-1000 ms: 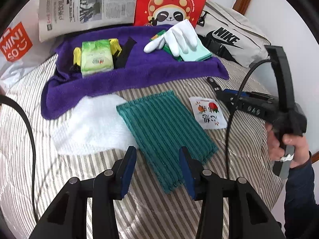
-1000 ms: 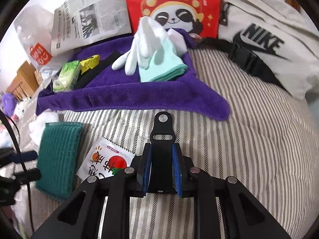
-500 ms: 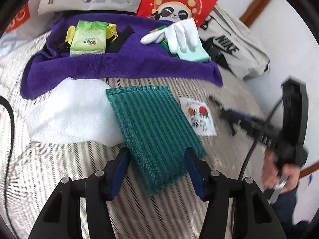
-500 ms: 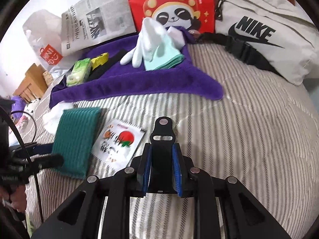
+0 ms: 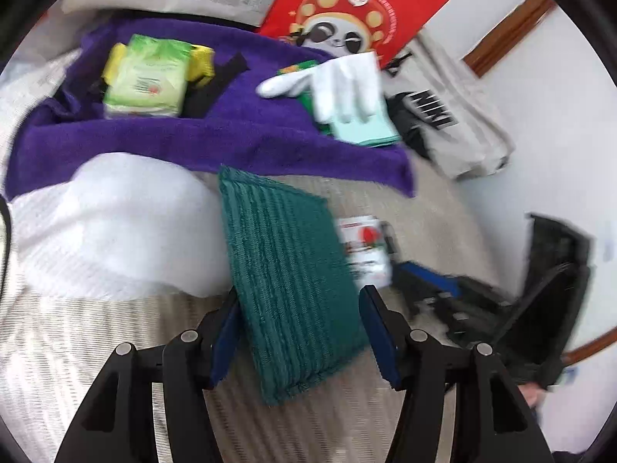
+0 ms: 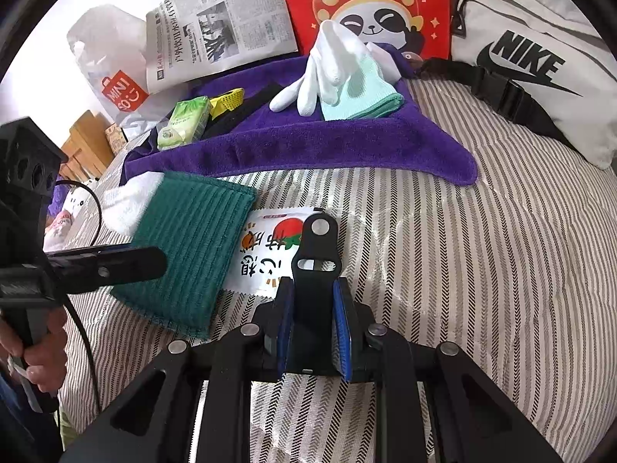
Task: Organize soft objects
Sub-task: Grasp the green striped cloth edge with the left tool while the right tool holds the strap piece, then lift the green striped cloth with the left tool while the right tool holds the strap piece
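Held over the near end of the green ribbed cloth (image 5: pixel 287 281), the left hand-held gripper (image 5: pixel 300 341) is seen with its jaws apart; the cloth's near corner lies between the blue pads (image 5: pixel 227 332), but whether the pads touch its edges cannot be told because of blur. The right hand-held gripper (image 6: pixel 314 324) is clenched on a black strap piece (image 6: pixel 314 254), which sticks out past the fingertips over a white printed sachet (image 6: pixel 266 254).

The green ribbed cloth is laid flat on the striped bed cover (image 6: pixel 482 270). Its left long edge is met by a white fluffy cloth (image 5: pixel 112 223), its far edge lies just beside the near hem of the purple towel (image 5: pixel 216 135), and its right edge is near the sachet.

On the purple towel, a green tissue pack (image 5: pixel 148 77) is seen at the left and a white glove (image 5: pixel 343 85) on a folded mint cloth (image 5: pixel 366 131) at the right. Beyond the towel, a newspaper (image 6: pixel 219 27), a red panda bag (image 6: pixel 366 4) and a white Nike bag (image 6: pixel 540 58) line the far edge.

Open striped cover is left to the right of the sachet and at the near side.
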A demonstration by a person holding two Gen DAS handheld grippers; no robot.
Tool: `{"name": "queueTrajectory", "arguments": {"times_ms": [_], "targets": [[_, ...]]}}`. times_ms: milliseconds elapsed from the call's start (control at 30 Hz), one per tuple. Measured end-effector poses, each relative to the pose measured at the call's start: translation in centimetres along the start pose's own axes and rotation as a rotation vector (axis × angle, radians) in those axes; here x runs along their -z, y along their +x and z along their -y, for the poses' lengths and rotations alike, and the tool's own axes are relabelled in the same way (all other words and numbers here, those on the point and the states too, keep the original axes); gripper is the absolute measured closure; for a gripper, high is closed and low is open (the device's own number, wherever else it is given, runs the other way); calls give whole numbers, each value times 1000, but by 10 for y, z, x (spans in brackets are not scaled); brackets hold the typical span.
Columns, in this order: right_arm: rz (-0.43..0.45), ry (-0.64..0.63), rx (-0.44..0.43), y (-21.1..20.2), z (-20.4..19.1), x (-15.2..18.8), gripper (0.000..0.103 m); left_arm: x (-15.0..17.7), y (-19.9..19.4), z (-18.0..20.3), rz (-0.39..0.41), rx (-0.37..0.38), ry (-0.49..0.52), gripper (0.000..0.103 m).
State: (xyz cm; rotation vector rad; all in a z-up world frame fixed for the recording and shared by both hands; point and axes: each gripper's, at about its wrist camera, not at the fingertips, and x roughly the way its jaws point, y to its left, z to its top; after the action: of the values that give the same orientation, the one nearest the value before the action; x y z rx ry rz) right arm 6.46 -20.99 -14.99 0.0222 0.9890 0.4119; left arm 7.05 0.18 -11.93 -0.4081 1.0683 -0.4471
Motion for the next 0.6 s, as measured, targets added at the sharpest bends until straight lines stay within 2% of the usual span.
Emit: {"name": "queueTrajectory", "arguments": {"times_ms": [67, 167, 267, 300, 333, 367, 433, 500, 600], "targets": [[-3, -5, 1, 0, 1, -1, 82, -1, -1, 3, 7, 72, -7, 46], [-4, -7, -2, 0, 2, -2, 82, -4, 8, 9, -7, 21, 25, 46], [-6, -1, -13, -1, 4, -3, 82, -7, 12, 7, -15, 25, 9, 49], [-6, 2, -16, -1, 5, -3, 82, -8, 14, 6, -12, 33, 1, 54], [-8, 8, -21, -1, 7, -3, 82, -9, 15, 5, -10, 38, -5, 66], [-9, 12, -20, -2, 7, -3, 82, -10, 15, 4, -12, 34, -6, 69], [-8, 16, -15, -3, 9, -4, 82, -10, 18, 5, -17, 23, 11, 75], [-5, 16, -6, -5, 10, -5, 82, -10, 17, 5, -18, 51, 12, 78], [-7, 16, 6, -7, 11, -5, 82, -11, 12, 6, -8, 50, 21, 80]]}}
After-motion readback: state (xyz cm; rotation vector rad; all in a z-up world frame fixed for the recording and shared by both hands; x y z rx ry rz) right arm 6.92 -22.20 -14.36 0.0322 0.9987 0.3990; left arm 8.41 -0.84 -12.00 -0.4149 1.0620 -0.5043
